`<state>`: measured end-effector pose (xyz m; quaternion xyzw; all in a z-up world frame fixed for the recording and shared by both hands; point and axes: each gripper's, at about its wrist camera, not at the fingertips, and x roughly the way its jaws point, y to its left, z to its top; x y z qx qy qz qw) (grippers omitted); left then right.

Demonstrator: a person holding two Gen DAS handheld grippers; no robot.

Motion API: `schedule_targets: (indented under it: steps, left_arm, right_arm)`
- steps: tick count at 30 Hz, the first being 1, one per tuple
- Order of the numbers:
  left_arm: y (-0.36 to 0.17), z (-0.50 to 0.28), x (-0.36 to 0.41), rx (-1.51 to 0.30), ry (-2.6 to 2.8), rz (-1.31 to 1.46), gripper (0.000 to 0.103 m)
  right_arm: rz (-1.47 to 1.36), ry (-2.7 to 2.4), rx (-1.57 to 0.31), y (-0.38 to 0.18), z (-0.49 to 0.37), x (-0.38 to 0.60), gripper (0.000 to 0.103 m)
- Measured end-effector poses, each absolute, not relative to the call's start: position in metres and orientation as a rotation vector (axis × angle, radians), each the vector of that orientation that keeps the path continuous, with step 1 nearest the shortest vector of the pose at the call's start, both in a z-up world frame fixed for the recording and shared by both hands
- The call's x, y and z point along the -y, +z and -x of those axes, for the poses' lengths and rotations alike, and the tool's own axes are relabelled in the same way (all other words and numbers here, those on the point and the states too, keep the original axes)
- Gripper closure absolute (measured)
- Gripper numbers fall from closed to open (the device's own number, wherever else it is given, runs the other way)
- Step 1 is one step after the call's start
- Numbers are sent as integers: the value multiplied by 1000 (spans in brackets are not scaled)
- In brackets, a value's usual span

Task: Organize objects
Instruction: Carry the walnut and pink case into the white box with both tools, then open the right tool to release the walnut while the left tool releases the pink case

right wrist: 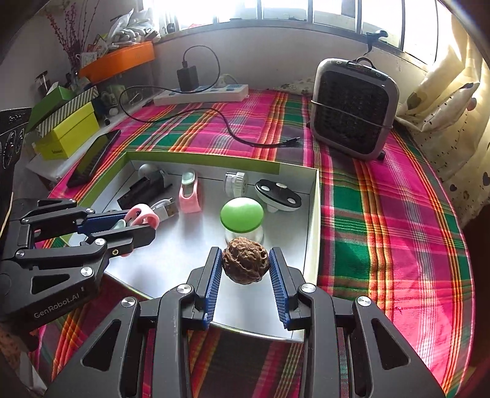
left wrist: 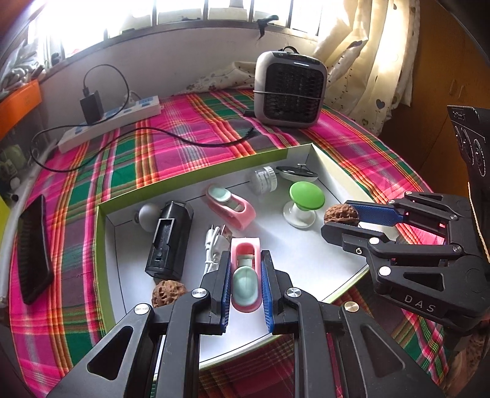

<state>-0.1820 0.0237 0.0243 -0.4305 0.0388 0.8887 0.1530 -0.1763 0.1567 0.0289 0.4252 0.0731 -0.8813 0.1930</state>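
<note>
- Two grippers: left gripper clamped on a pink clip, right gripper clamped on a walnut; both held over the near edge of the tray.
- Walnuts: two. One in the right gripper's fingers, a second walnut lying in the tray at its near left corner.
- Pink clips: two. One in the left gripper, a second pink clip lying mid-tray toward the far wall.
- One each in the tray: black charger box at the left side with a grey ball just behind it, white cable beside the charger box, green knob right of centre, clear lens and black-and-white disc at the far right corner.
- Second walnut shows only in the left wrist view; in the right wrist view the left gripper's body covers that corner.
- Only the right wrist view shows the yellow-green boxes and an orange tray off the left edge of the table.
- Tray sits on a pink-green plaid cloth; also on it are a grey fan heater, a power strip with a black adapter plugged in, and a dark phone by the left edge.
- Barred window behind, cream curtain at right.
</note>
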Motion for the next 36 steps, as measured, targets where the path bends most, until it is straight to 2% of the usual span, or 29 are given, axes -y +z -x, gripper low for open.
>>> schedule_targets:
  steps: [22,27,36]
  left_arm:
    - [10,188,-22,-80,2536,1303,86]
    - [14,182,-19,-79,2572,1300,80]
    - [27,161,-13,-46,2648,1234,78]
  right_arm:
    - [-1236,-2476,-255,20,181,-149,70]
    - [-1213,-2494,-232,24,177,-151,57]
    - [-1156,-2552,-202,34,157,-154,56]
